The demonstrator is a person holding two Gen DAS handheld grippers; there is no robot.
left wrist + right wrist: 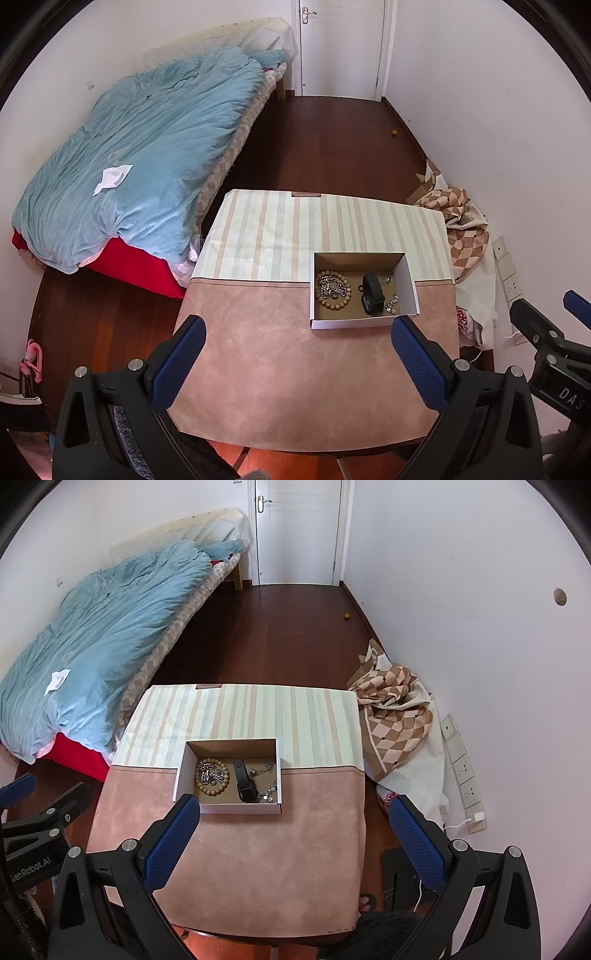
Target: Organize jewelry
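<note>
On table (258, 867), white cardboard box (177, 779) sits where pink cloth meets striped cloth. Inside box: wooden bead bracelet (212, 777) with silver chain (209, 774) at left side, black watch (243, 781) at middle, thin silver pieces (267, 782) at right side. Left gripper (295, 369) hovers short of box, fingers spread wide, holding nothing. Right gripper (295, 849) likewise spread wide, empty, short of box.

Home bedroom, seen from my two claws.
I note: bed (155, 155) under a rumpled blue duvet (129, 177) by the wall; white panelled door (299, 531); dark wood floor (280, 642); cloth-draped table (236, 849); wall sockets (463, 771); heaped checked fabric (395, 709).
</note>
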